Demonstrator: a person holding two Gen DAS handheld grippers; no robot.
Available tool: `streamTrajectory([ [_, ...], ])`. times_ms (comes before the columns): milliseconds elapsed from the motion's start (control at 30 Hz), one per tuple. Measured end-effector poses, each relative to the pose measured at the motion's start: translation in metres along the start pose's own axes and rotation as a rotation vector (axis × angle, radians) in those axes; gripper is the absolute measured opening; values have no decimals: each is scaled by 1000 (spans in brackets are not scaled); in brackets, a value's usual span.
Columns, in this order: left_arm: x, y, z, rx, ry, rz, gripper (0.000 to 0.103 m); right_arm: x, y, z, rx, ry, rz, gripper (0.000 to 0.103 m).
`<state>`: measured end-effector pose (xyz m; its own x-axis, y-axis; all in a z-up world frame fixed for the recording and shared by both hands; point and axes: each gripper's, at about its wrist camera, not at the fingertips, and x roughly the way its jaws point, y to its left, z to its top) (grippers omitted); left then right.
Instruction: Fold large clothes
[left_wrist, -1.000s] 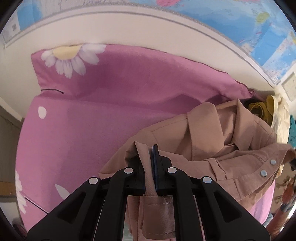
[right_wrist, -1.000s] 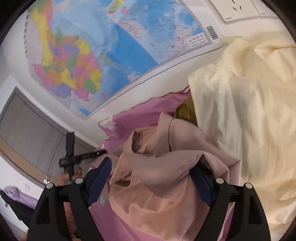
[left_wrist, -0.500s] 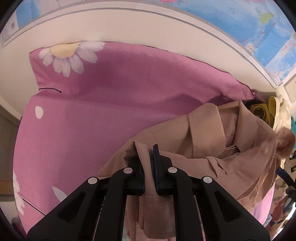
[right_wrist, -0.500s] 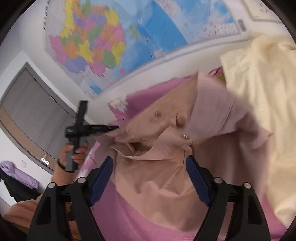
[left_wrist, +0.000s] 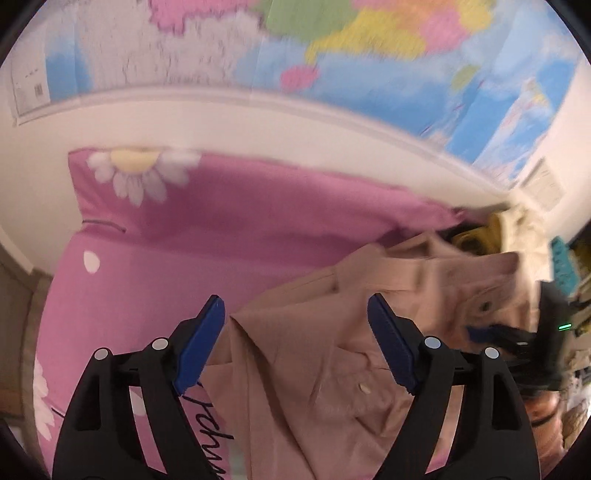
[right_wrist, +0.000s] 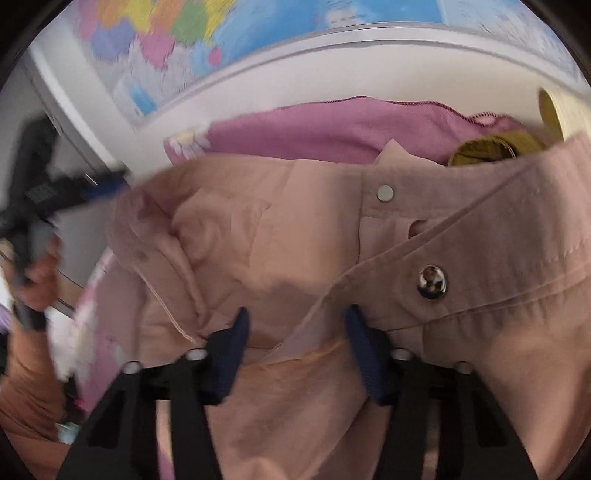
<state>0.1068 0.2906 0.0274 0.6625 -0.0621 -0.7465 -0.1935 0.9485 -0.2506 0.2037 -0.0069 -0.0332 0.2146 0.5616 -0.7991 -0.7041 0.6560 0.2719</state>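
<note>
Map (left_wrist: 332, 48) above — pink sheet (left_wrist: 221, 236) underneath

The jacket (left_wrist: 332, 369) lies on the bedsheet (left_wrist: 221, 229), lower right of the left wrist frame. A map (left_wrist: 332, 55) hangs on the wall behind, across the top. More clothes (left_wrist: 517, 225) are heaped at the jacket's upper right.
</note>
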Motion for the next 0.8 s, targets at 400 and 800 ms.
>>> streamTrajectory([
  [400, 2, -68, -39, 340, -6, -3, 86, -44, 7, 52, -38, -205, -87, 2],
  [800, 62, -94, -62, 427, 111, 56, 75, 39, -20, 72, 25, -50, -184, 2],
])
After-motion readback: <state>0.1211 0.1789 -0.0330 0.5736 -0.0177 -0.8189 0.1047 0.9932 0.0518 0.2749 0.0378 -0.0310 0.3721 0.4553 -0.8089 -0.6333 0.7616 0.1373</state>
